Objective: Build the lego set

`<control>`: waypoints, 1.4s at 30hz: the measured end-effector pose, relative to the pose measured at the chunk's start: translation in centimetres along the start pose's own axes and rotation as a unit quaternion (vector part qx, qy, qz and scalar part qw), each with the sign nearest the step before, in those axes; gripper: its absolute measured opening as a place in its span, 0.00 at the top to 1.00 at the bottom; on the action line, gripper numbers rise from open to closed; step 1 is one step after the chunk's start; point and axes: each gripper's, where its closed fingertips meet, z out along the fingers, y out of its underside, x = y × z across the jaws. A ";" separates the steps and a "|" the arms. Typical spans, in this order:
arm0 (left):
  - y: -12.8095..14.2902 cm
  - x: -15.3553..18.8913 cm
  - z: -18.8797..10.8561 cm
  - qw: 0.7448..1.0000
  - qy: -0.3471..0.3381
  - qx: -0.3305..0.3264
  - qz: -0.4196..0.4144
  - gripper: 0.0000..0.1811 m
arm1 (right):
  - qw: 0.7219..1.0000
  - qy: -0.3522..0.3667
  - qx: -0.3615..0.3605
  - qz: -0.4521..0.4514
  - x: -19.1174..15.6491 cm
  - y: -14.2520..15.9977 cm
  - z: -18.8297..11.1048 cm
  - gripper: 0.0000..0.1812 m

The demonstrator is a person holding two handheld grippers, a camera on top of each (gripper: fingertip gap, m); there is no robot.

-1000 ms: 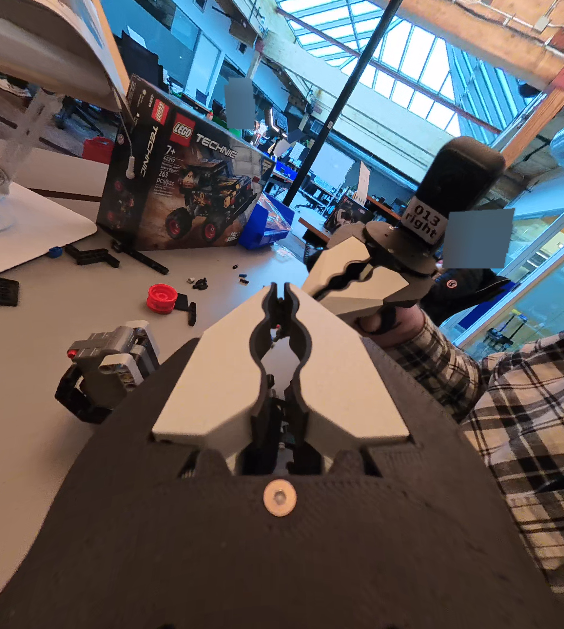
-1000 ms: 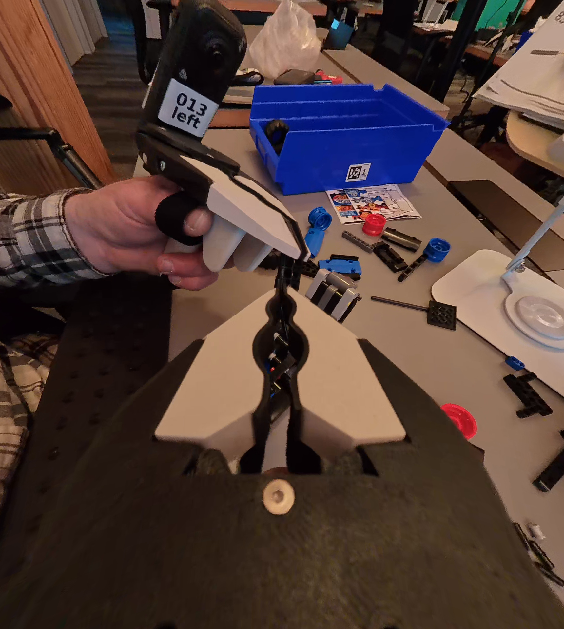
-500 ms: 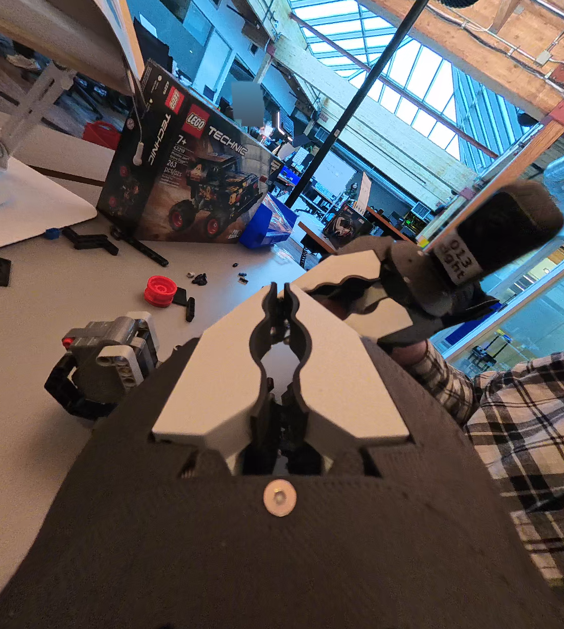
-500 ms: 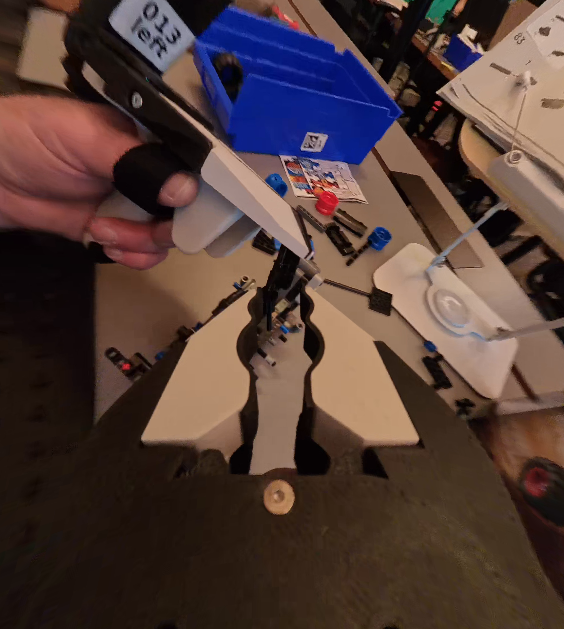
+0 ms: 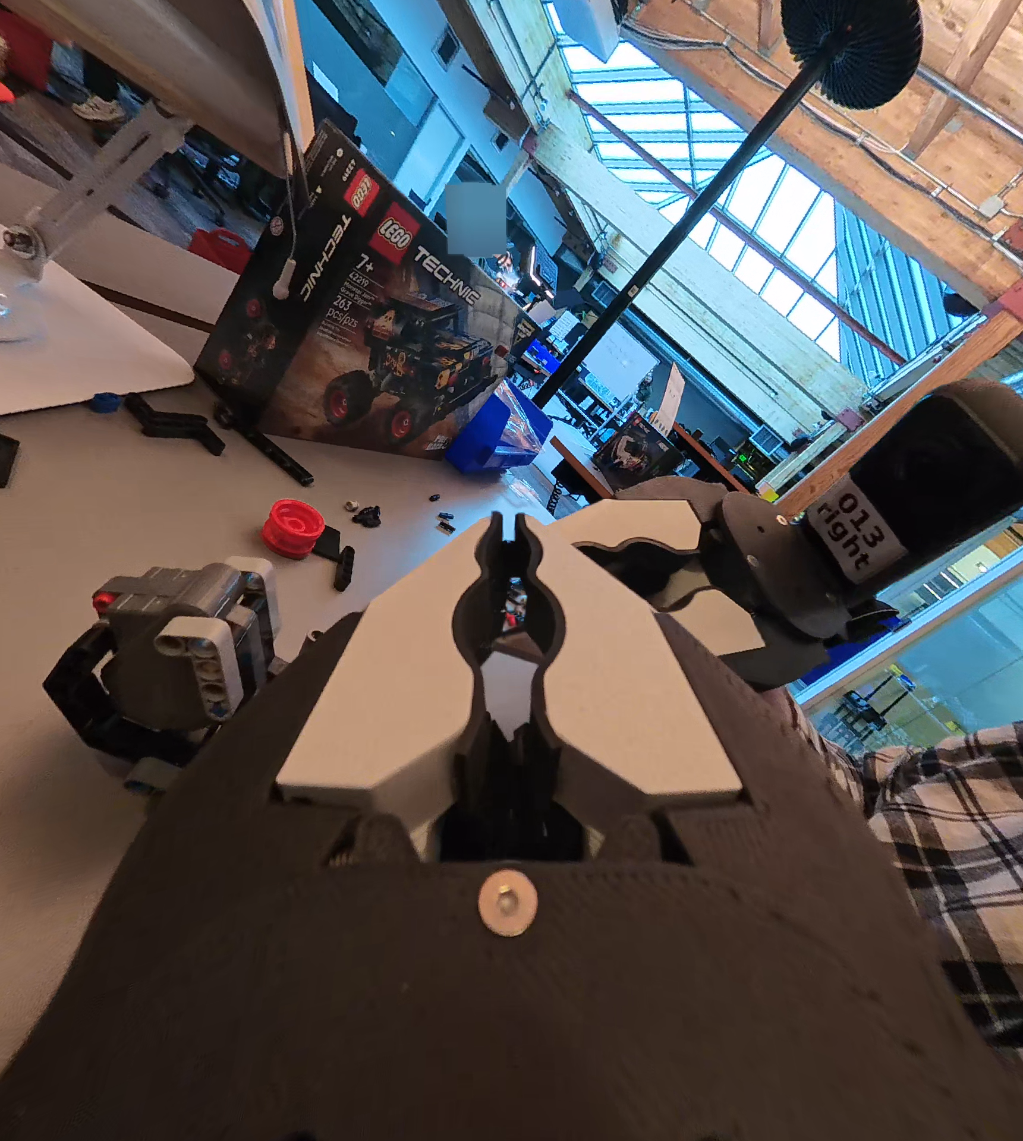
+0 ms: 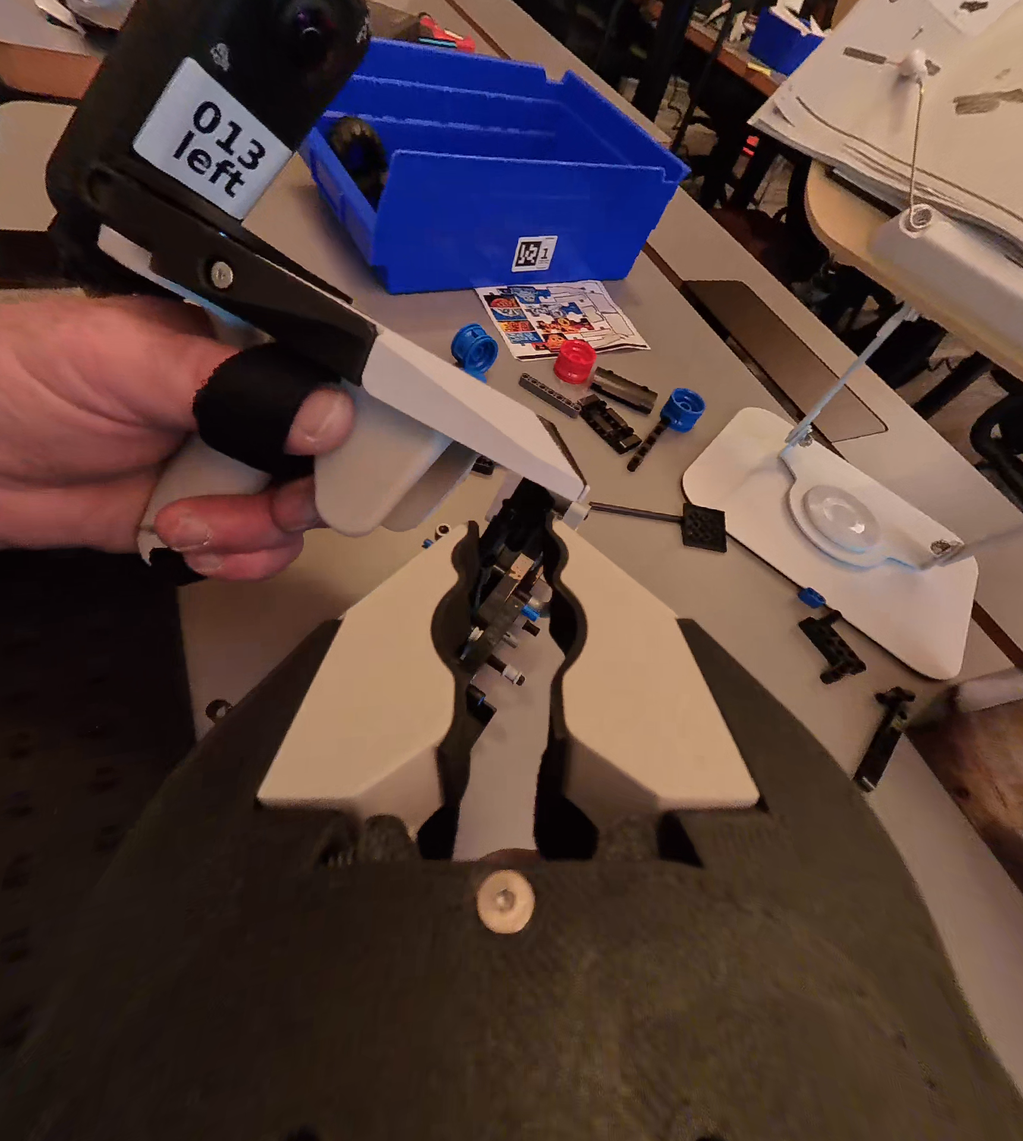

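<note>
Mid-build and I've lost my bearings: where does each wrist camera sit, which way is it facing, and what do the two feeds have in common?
Left wrist view: on the left gripper, looking along its fingers across the table to the set's box and skylights; a plaid sleeve shows.
Right wrist view: on the right gripper, facing down to the blue bin; a hand shows.
Shared: each shows the other gripper; the box; the white stand base.

A bin [image 6: 496,204] is sitting at the table's [image 6: 743,593] far end, a sticker sheet [image 6: 558,318] lying just before it, loose wheels [image 6: 475,349] beside that, a stand's base [image 6: 836,537] resting to the right.
</note>
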 end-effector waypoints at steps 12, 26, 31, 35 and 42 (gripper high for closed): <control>-0.8 -0.5 -0.1 0.999 -0.020 0.047 -0.019 0.99 | 0.998 0.057 -0.003 -0.026 0.3 -0.3 0.5 0.86; -0.3 -0.3 -0.6 0.999 -0.010 0.028 -0.026 0.87 | 0.996 -0.032 0.005 0.087 1.2 0.9 -0.1 0.96; 1.6 -1.7 -2.6 0.993 -0.063 -0.067 0.079 0.81 | 0.975 -0.096 -0.040 0.196 2.2 3.9 0.1 0.96; 3.8 -4.3 -4.9 0.961 -0.132 -0.155 0.188 0.80 | 0.949 -0.155 -0.080 0.264 1.3 6.2 0.7 0.96; 5.6 -5.2 -5.2 0.955 -0.131 -0.190 0.189 0.82 | 0.921 -0.181 -0.102 0.329 1.3 7.0 1.7 0.96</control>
